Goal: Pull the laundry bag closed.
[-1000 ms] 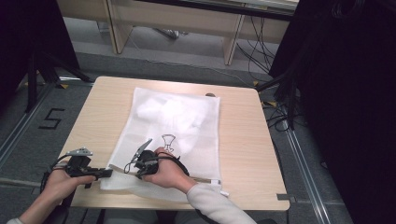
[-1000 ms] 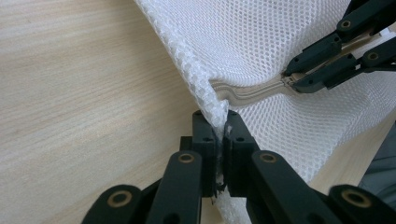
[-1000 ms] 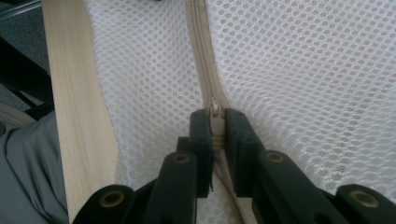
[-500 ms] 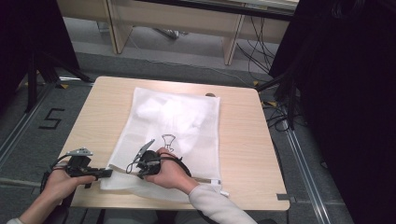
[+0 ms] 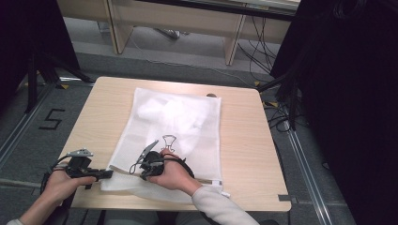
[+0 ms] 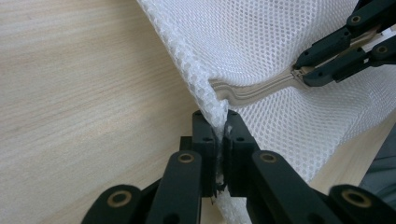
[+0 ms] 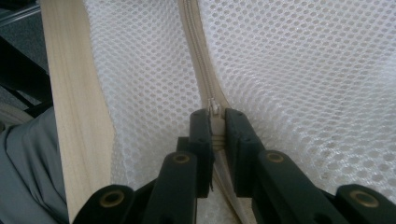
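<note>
Compared with one second ago, nothing has changed on the table: both hands are in the same place and the white mesh laundry bag (image 5: 173, 136) lies flat in the same way on the wooden table (image 5: 244, 140), with its near edge at the front side, close to the person. I judge from this that the zipper is not yet travelling; the person has the two grips ready, and the pull along the zipper is the step that waits.

The left gripper (image 5: 105, 174) is closed tight on the corner of the mesh bag, the fabric is pressed between its jaws. The right gripper (image 5: 141, 168) is also closed, and it pinches the small zipper slider (image 7: 215, 114) on the beige zipper (image 7: 198, 56).

The high view gives the whole picture: the bag with something white inside, a thin black wire shape (image 5: 169, 140) lying on it, the left hand (image 5: 61, 180) at the table edge and the right hand (image 5: 171, 173) on the bag. It cannot show what the jaws hold. The left gripper view shows the pinched mesh corner and, farther off, the other gripper on the zipper end. The right gripper view shows the slider between the jaws and the zipper teeth running away from them
</note>
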Motion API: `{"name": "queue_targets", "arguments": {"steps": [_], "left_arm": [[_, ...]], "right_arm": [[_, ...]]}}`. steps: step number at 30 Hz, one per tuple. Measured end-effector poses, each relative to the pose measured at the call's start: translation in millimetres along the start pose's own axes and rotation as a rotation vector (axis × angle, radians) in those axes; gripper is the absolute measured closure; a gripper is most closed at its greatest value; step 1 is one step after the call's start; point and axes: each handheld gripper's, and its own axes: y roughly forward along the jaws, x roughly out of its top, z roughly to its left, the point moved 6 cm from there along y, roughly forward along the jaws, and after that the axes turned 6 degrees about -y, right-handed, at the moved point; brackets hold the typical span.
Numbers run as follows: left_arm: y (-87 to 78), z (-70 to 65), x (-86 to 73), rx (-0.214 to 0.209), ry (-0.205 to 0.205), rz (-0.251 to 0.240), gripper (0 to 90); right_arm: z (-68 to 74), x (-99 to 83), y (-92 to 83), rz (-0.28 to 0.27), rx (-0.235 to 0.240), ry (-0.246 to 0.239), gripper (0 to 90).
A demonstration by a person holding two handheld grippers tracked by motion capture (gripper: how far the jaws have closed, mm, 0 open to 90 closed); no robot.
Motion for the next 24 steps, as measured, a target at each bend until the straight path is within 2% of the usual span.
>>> {"name": "queue_targets", "arguments": {"steps": [10,11,18,19,24], "left_arm": [[-0.2,0.8,-0.4,-0.001,0.002,0.009,84.7],[-0.2,0.8,-0.4,-0.001,0.002,0.009,84.7],[-0.3,0.7,-0.4,-0.003,0.001,0.007,84.6],[-0.2,0.8,-0.4,-0.001,0.003,0.008,84.6],[-0.2,0.5,-0.3,-0.004,0.001,0.007,84.6]], "right_arm": [[-1.0,-3.5,-4.8,0.004,-0.002,0.019,82.7],[-1.6,-3.2,-4.9,0.000,0.001,0.009,82.7],[-0.8,-3.7,-8.6,-0.002,0.002,0.020,82.7],[-1.5,-3.6,-7.7,-0.006,0.001,0.006,82.7],[-1.6,-4.1,-9.3,-0.009,-0.001,0.002,82.7]]}}
